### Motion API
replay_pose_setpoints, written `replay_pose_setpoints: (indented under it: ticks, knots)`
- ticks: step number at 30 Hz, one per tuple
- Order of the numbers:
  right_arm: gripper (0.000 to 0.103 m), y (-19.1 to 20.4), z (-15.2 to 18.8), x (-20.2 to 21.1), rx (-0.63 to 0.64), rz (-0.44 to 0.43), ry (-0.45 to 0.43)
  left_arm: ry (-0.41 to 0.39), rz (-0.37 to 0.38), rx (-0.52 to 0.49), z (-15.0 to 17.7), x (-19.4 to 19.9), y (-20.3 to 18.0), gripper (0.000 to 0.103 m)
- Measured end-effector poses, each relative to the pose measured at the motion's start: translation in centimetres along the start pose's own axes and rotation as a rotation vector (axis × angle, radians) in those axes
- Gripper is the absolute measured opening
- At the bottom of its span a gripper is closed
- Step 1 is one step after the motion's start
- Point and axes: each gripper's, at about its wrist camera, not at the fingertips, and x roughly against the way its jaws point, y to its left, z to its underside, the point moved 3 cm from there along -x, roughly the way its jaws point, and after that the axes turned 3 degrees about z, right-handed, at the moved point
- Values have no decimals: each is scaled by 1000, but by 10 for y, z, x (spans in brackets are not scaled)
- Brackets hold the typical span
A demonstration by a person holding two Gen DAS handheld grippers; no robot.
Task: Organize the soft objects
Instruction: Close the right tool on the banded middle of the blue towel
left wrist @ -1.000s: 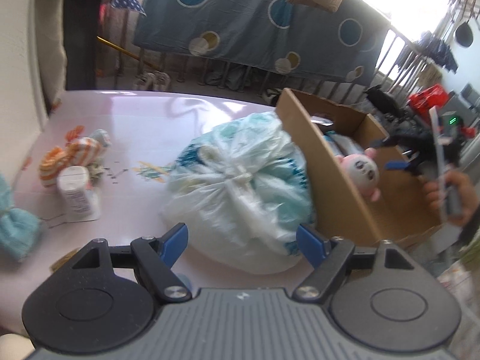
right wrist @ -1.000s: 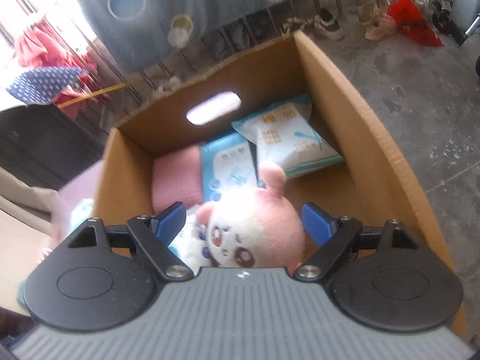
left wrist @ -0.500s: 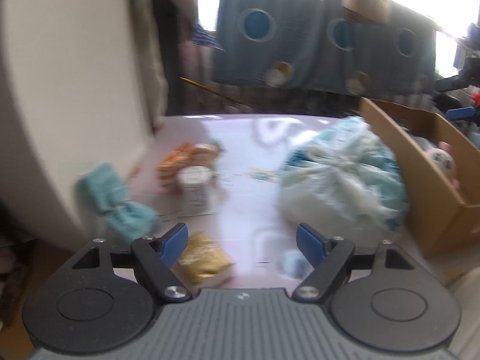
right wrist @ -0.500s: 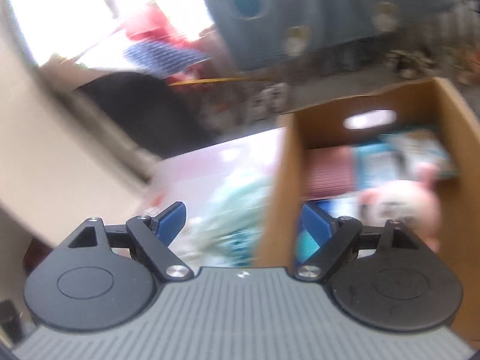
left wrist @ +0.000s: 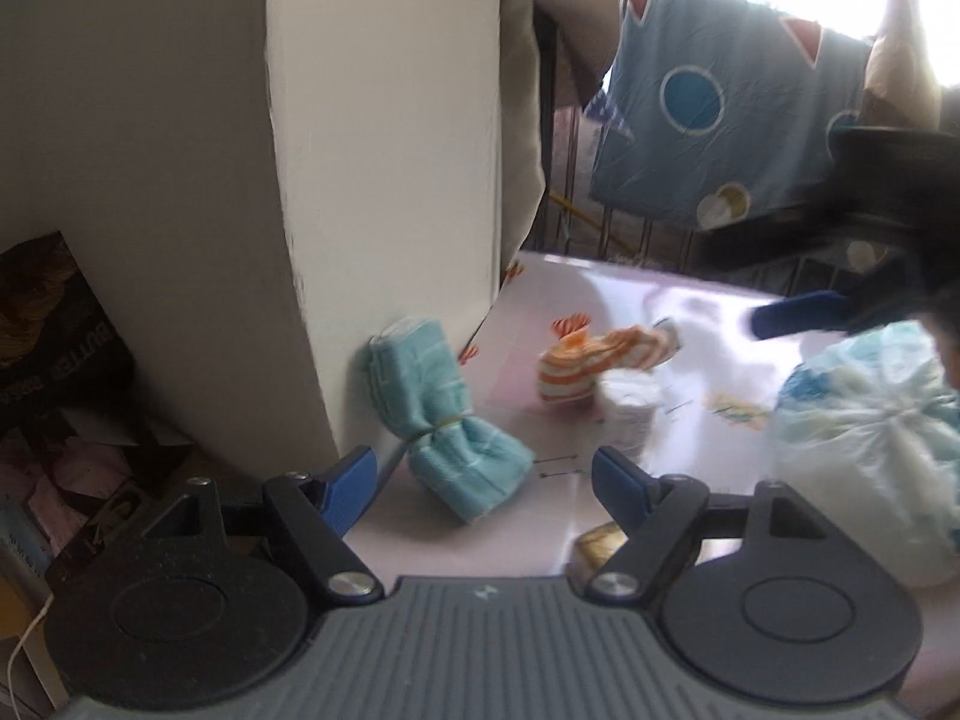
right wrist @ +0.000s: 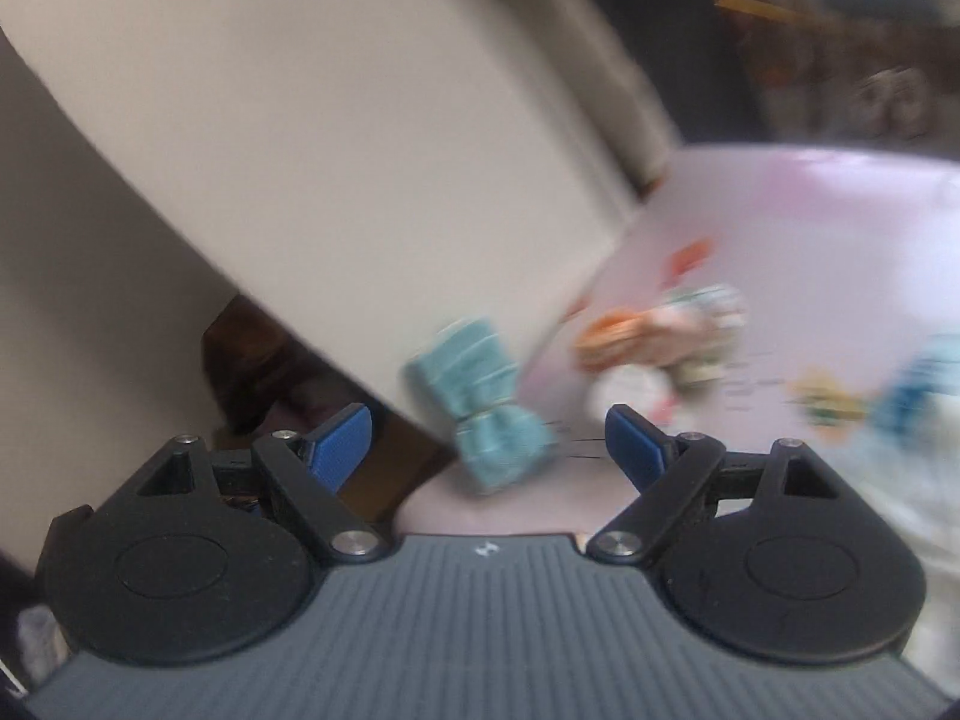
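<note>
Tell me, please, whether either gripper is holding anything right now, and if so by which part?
Nothing is held. The left gripper and right gripper both stand open and empty, with the tied blue towel lying on the table beyond them.

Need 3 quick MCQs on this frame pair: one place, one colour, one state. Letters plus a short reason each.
1. Where does the tied towel bundle lie?
A. In a cardboard box
B. On the pink table, against the white wall
C. On top of the plastic bag

2. What colour are the stripes on the small rolled cloth behind the white cup?
A. Orange and white
B. Green and black
C. Purple and grey

3. What is the state of the left gripper?
A. Shut on the bundle
B. Shut on nothing
C. Open, holding nothing

Answers:
1 B: the light blue bundle rests on the table edge, leaning at the wall corner.
2 A: orange and white bands show in the left wrist view.
3 C: its blue pads stand well apart, with the bundle lying ahead of them, untouched.
</note>
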Motion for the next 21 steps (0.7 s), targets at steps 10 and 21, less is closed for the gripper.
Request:
replay_pose_setpoints:
  ticks: [10, 21]
  knots:
    - [84, 19, -5, -147, 206, 47, 221, 130, 47, -22, 5, -75, 22, 71]
    - [64, 13, -2, -208, 207, 96, 309, 230, 139, 60, 11, -116, 39, 49]
